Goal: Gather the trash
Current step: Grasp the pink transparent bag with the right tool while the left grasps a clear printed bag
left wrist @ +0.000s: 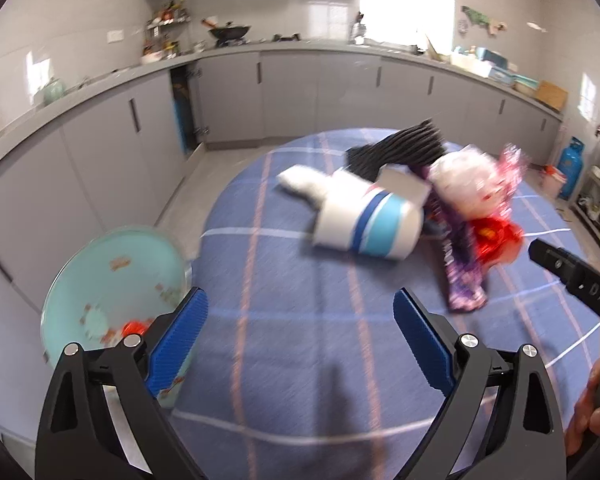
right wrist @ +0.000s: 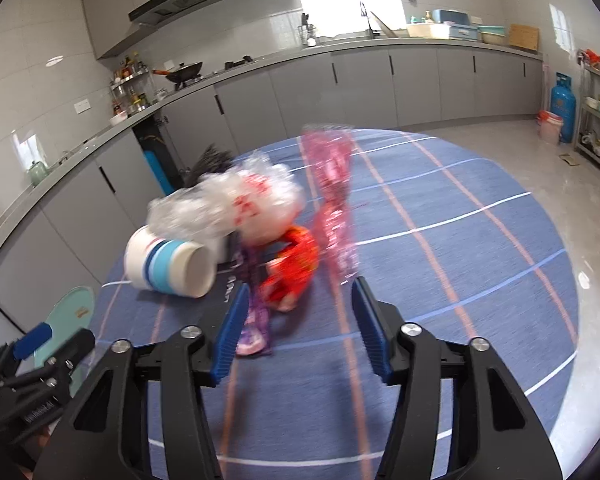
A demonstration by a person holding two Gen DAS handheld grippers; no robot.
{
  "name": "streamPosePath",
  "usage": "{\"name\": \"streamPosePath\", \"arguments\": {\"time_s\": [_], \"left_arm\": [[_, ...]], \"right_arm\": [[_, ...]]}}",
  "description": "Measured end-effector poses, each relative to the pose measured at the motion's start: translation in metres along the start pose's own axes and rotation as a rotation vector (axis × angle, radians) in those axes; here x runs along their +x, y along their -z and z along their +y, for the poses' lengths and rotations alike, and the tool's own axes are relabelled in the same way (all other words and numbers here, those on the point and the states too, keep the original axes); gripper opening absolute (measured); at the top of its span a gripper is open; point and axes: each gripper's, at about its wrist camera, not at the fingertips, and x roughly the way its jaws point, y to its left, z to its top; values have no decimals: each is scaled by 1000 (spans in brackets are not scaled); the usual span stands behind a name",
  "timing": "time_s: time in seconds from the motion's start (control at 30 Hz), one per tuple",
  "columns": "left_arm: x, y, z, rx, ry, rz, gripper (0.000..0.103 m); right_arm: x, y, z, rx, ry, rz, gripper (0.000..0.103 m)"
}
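Left gripper (left wrist: 300, 320) and right gripper (right wrist: 298, 312) hovered with jaws spread, empty, just short of trash pile (right wrist: 260, 220) on blue checked tablecloth (right wrist: 440, 280); striped paper cup (left wrist: 374, 224) toppled beside wrappers; mint bin (left wrist: 112, 284) left of pile.

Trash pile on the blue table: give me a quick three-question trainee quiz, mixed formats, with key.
1. True or false: the left gripper holds a piece of trash.
2. The striped paper cup is: A) upright, B) lying on its side, C) inside the bin.
3. Fill in: the light green bin stands on the floor to the ____ of the table in the left wrist view.

Key: 1 false, both it and the right gripper are open and hold nothing; 2 B; 3 left.
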Motion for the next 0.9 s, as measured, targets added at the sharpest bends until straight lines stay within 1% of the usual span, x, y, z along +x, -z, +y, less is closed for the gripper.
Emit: {"name": "streamPosePath", "arguments": {"time_s": [0.07,0.17,0.23,0.37,0.47,0.53,0.63,0.7,0.77,0.83,0.9], "left_arm": [[2,-10,-11,11,26,-15,91],[4,-27,-30,45,56,-49,91],[6,-37,-43,69,78,-75,91],[17,-56,-62,75,119,-90,92],[28,-67,-69,55,149,-84,92],[37,-72,-74,47,170,-69,92],[51,-77,-86,69,211,-57,92],[59,-80,-92,82,223,-50,92],[71,-81,-95,86,226,-31,92],[81,-82,-95,63,252,1,91],[91,-80,-96,52,279,33,86]], "right_arm": [[2,-8,-11,8,-3,5,45],[5,-20,-22,12,-3,1,44],[9,-30,-29,14,-20,6,43],[28,-45,-42,30,-63,62,42],[44,-52,-47,29,-69,93,42],[54,-55,-48,32,-90,117,42],[71,-58,-52,43,-130,165,42],[82,-62,-55,60,-152,196,42],[94,-63,-57,65,-162,221,42],[106,-62,-56,68,-179,256,42],[114,-61,-56,83,-207,287,40]]}}
